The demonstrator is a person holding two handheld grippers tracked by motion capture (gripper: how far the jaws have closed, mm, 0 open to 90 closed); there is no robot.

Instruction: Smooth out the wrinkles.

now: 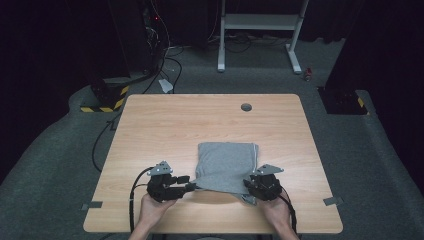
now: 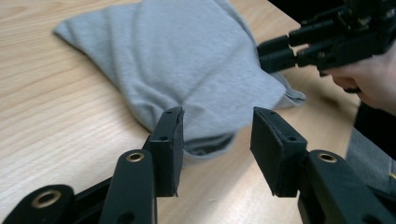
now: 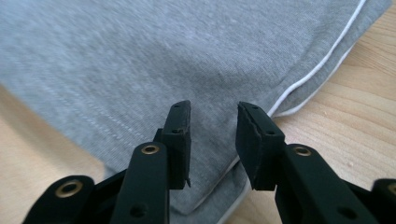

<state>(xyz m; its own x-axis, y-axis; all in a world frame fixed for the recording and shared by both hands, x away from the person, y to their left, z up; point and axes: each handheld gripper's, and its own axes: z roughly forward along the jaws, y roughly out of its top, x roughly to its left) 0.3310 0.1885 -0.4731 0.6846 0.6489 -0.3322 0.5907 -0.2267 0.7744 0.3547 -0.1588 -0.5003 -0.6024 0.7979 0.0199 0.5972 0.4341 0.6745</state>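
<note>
A folded grey garment point(image 1: 227, 167) lies on the wooden table point(image 1: 190, 125), toward the near middle. My left gripper point(image 1: 190, 183) sits at its near left corner and points right. Its jaws stand open point(image 2: 217, 135), with the garment's point(image 2: 177, 60) rolled edge just beyond the gap and untouched by the pads. My right gripper point(image 1: 248, 186) is over the near right corner, where a layer with a white-stitched hem sticks out. Those jaws are open too point(image 3: 212, 126), hovering above the grey fabric point(image 3: 140, 60) without gripping it. The right gripper point(image 2: 280, 51) also appears across the cloth in the left gripper view.
A round cable hole point(image 1: 246, 107) is at the table's far edge. Grey tape marks point(image 1: 92, 205) point(image 1: 332, 201) sit at the near corners. A white desk frame point(image 1: 260, 22) and cables stand on the carpet beyond. Bare wood surrounds the garment.
</note>
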